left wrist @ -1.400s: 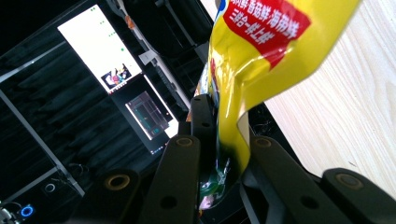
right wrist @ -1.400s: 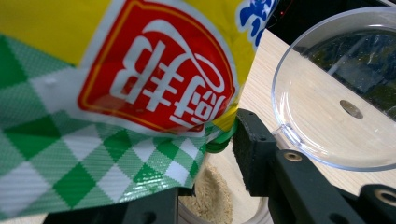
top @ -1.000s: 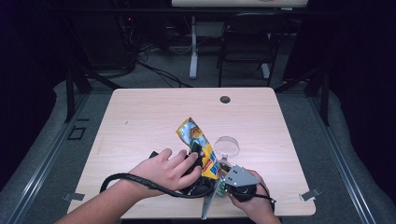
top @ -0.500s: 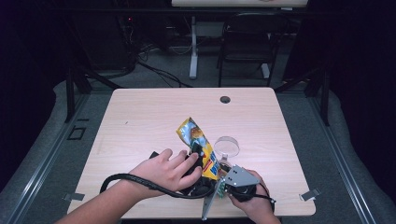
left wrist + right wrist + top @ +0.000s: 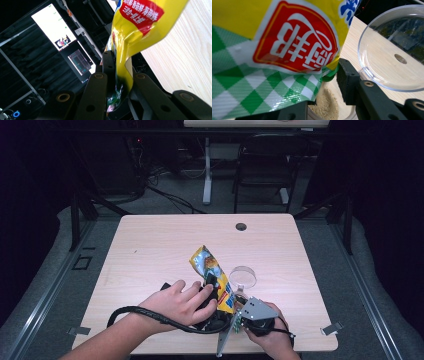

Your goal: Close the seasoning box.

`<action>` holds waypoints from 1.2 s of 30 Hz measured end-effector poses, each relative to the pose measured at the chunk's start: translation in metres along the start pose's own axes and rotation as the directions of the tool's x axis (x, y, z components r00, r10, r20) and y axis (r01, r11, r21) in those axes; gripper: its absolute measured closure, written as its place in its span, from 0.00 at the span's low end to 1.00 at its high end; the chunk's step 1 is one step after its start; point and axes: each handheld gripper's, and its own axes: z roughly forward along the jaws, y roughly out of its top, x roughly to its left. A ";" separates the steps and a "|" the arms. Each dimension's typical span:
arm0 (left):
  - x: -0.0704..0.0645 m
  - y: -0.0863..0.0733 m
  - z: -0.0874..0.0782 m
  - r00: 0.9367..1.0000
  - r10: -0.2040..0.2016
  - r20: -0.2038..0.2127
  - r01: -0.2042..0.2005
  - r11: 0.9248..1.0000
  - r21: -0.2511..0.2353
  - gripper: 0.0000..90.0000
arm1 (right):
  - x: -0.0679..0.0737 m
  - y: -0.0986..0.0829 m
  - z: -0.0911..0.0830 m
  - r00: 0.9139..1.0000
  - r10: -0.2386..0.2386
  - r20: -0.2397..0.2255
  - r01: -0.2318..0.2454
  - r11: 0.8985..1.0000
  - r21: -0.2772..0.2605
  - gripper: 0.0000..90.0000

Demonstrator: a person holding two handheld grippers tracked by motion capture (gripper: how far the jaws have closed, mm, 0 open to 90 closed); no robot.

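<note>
Near the front edge of the worktop (image 5: 150,245), nothing is seen to have shifted over the last second: the yellow packet (image 5: 212,270) is held as before. The left gripper (image 5: 116,82) has its fingers closed on the packet's edge. The right gripper (image 5: 327,95) seems clamped on its lower corner, above a powder-holding container (image 5: 324,105). Pouring is judged under way. Just beyond lies a clear lid (image 5: 243,276).

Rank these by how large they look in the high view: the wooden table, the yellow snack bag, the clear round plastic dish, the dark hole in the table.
1. Light wooden table
2. Yellow snack bag
3. Clear round plastic dish
4. Dark hole
</note>
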 end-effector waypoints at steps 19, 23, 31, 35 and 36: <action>0.002 0.004 -0.003 1.000 0.008 -0.010 -0.008 1.000 -0.005 0.98 | -0.001 -0.001 0.000 1.000 0.016 -0.010 -0.016 1.000 -0.007 0.78; 0.002 0.004 -0.003 1.000 0.007 -0.007 -0.007 1.000 -0.006 0.98 | -0.001 -0.001 0.000 1.000 0.016 -0.012 -0.016 1.000 -0.005 0.78; 0.002 0.004 -0.003 1.000 0.008 -0.004 -0.008 1.000 -0.009 0.98 | -0.001 -0.002 0.001 1.000 0.016 -0.016 -0.016 1.000 -0.002 0.78; 0.003 0.005 -0.003 1.000 0.016 -0.005 -0.016 1.000 -0.010 0.98 | -0.002 -0.002 -0.001 1.000 0.008 -0.008 -0.008 1.000 0.008 0.78; 0.002 0.005 -0.003 1.000 0.013 -0.006 -0.014 1.000 -0.012 0.98 | -0.001 -0.002 -0.001 1.000 0.011 -0.011 -0.011 1.000 0.006 0.78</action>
